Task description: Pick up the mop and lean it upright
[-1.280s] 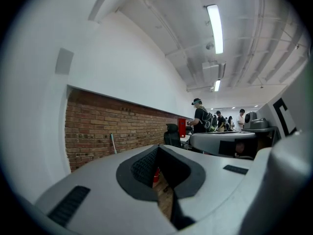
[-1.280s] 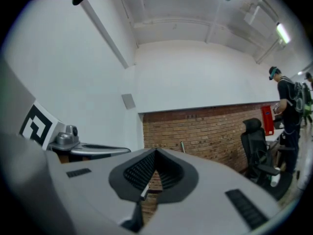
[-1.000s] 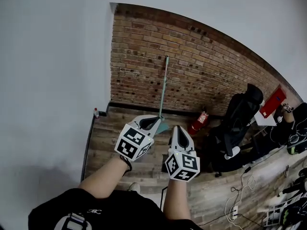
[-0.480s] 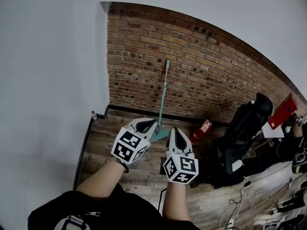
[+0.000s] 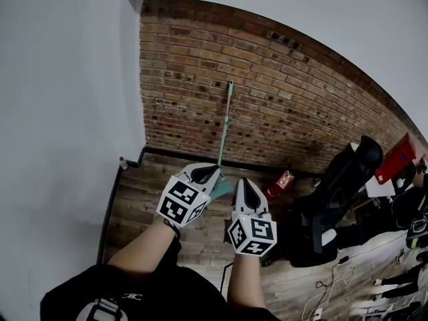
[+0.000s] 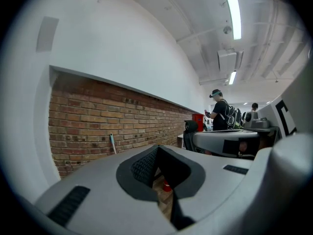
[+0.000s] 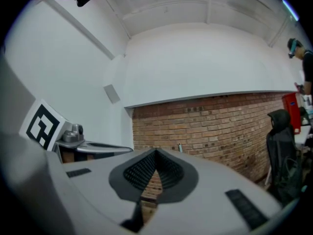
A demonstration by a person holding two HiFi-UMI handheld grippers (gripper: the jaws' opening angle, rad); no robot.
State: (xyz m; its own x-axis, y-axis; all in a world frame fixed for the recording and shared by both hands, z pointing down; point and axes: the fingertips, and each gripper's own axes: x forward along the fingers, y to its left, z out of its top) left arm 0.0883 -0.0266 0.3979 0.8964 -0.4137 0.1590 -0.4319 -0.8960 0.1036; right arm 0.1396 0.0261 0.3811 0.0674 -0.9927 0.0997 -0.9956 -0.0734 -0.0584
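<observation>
The mop [image 5: 224, 127] stands upright on the wooden floor, its teal-and-grey handle leaning against the brick wall [image 5: 281, 92]. Its teal head [image 5: 225, 188] rests on the floor, partly hidden behind my left gripper. In the head view my left gripper [image 5: 212, 172] and right gripper [image 5: 245, 182] are held side by side in front of me, short of the mop and apart from it. Both are shut with nothing between the jaws. The left gripper view shows the mop's handle top [image 6: 112, 142] beyond the left gripper [image 6: 157, 150]. The right gripper view shows that handle top [image 7: 180, 147] past the right gripper [image 7: 156, 153].
A red fire extinguisher [image 5: 281, 181] stands at the wall's foot right of the mop. A black office chair [image 5: 342, 179] is further right, with cables [image 5: 322, 291] on the floor. A small bottle [image 5: 123, 163] sits in the left corner. A person [image 6: 218, 110] stands far off.
Both grippers keep the same posture, side by side. The head view has shifted, so the brick wall looks larger and the chair sits further right. The mop still leans on the wall.
</observation>
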